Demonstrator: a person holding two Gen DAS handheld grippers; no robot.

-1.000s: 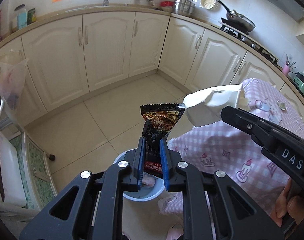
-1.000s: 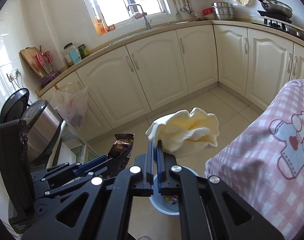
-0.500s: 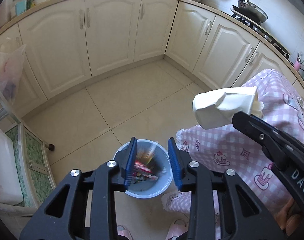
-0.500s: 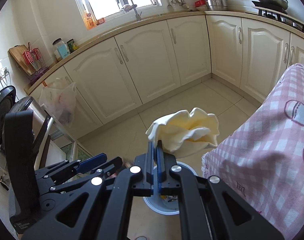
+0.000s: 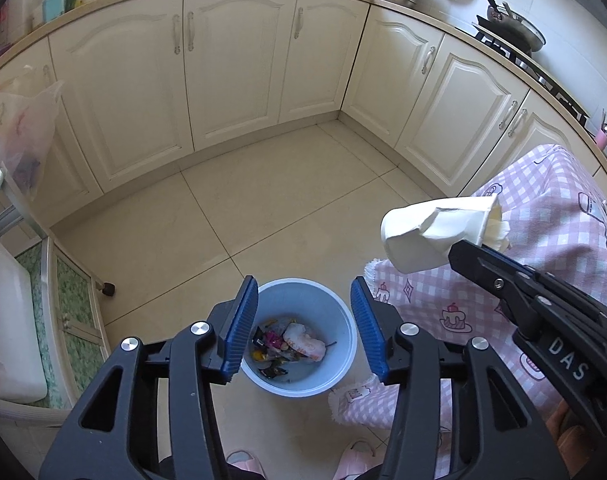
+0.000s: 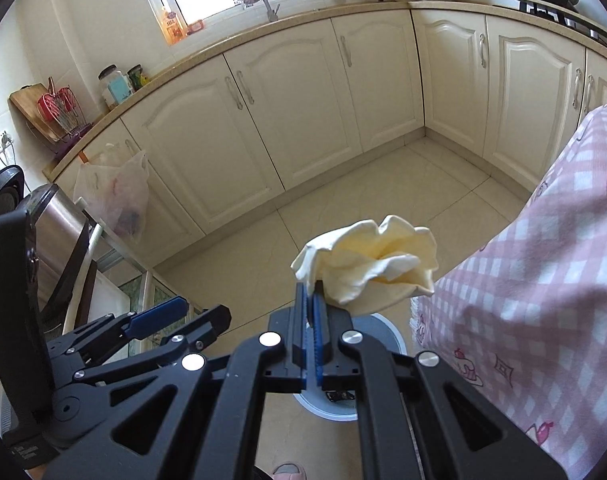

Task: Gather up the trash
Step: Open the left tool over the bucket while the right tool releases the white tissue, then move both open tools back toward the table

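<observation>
A light blue trash bin [image 5: 345, 322] stands on the tiled floor, with several wrappers and scraps in it. My left gripper [image 5: 303, 326] is open and empty, held right above the bin's mouth. My right gripper [image 6: 314, 312] is shut on a crumpled pale yellow paper cup [image 6: 369, 268]. That cup [image 5: 435, 236] shows in the left wrist view to the right of the bin and above its level. In the right wrist view the bin [image 6: 395, 340] is mostly hidden behind my gripper, and the left gripper [image 6: 159, 316] shows at lower left.
A table under a pink checked cloth [image 5: 543, 280] stands to the right, its hem touching the bin. Cream cabinets [image 5: 231, 68] line the walls. A plastic bag [image 5: 19, 136] hangs at left above a low shelf unit [image 5: 63, 320]. Pink slippers [image 5: 243, 460] show at the bottom.
My left gripper opened and let go of the dark snack wrapper, which dropped into the bin. Both views tilted down toward the floor. The right gripper kept its hold on the cup.
</observation>
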